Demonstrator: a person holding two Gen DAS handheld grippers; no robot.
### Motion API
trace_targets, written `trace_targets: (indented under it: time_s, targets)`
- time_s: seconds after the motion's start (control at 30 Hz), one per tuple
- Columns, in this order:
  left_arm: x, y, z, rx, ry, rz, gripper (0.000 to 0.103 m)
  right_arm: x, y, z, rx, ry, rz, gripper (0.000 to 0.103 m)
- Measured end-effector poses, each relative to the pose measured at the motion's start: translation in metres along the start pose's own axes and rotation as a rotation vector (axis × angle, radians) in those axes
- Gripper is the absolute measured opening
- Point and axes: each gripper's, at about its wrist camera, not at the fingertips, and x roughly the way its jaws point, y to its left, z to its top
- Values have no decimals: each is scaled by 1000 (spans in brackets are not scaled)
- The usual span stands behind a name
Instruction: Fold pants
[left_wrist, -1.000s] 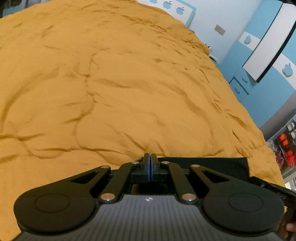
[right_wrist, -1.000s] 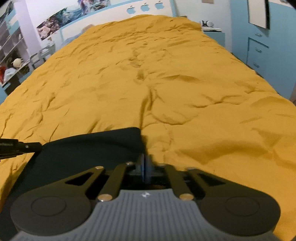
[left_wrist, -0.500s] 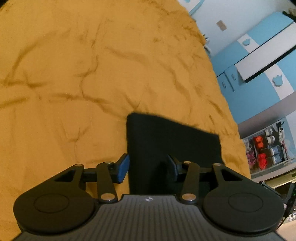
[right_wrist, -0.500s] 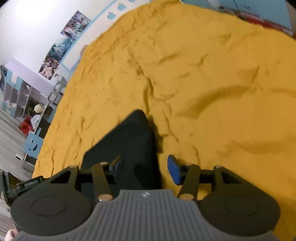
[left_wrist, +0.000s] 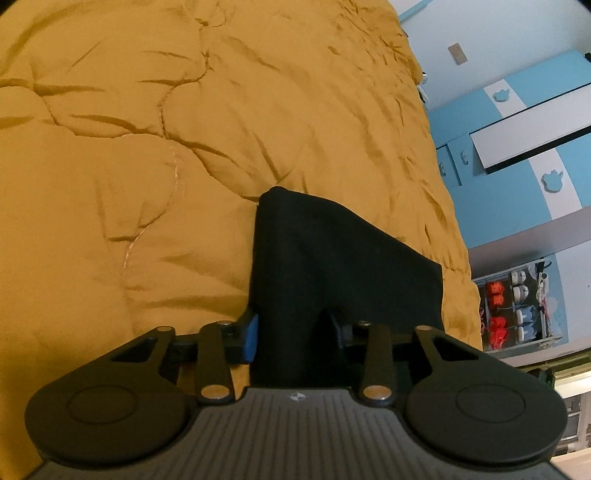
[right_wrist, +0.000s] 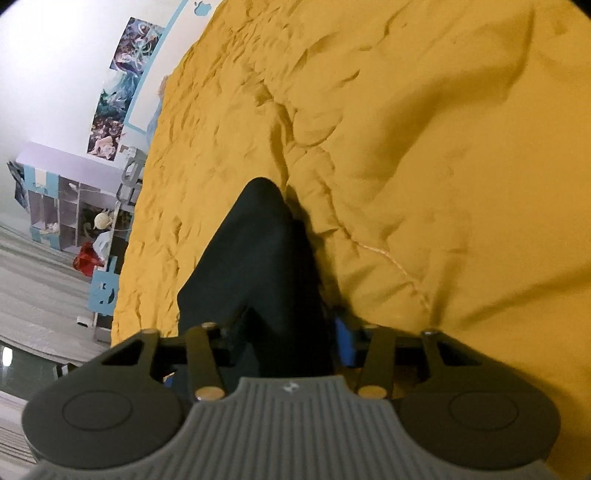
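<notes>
The black pants (left_wrist: 332, 266) lie folded into a flat dark block on the mustard-yellow bedspread (left_wrist: 147, 147). My left gripper (left_wrist: 293, 332) is open, its blue-padded fingers (left_wrist: 250, 332) standing either side of the near left edge of the pants. In the right wrist view the same pants (right_wrist: 258, 258) run away from me to a rounded far corner. My right gripper (right_wrist: 284, 343) is open too, straddling the near right edge of the cloth. The near part of the pants is hidden under both gripper bodies.
The rumpled bedspread (right_wrist: 406, 147) fills most of both views. Blue and white cupboards (left_wrist: 517, 129) and a shelf with red items (left_wrist: 509, 317) stand past the bed's right side. A lilac shelf unit (right_wrist: 62, 206) and wall posters (right_wrist: 122, 92) lie past the left side.
Both grippers were shut on the pants a second ago; they have opened, let the cloth lie on the bed, and tilted down over its two near edges.
</notes>
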Motion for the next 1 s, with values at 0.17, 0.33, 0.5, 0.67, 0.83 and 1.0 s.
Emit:
trace_targets:
  time_s: [0.17, 0.33, 0.5, 0.67, 0.83, 1.0]
  targets:
    - [-4, -2, 0, 15, -22, -6, 20, -6, 3, 0, -13, -15, 27, 24]
    - [-14, -18, -3, 81, -66, 17, 18, -20, 23, 0, -87, -35, 13, 19]
    - [-30, -34, -4, 119, -100, 6, 18, -38, 50, -3, -169, -58, -16, 18]
    - [-54, -55, -10, 200, -136, 25, 18, -56, 71, -7, -212, -82, -28, 16]
    - [-81, -70, -18, 259, -173, 42, 18, -75, 94, -20, -257, -88, -1, 15]
    - [-113, -79, -29, 302, -209, 67, 18, -90, 116, -35, -278, -86, 22, 15]
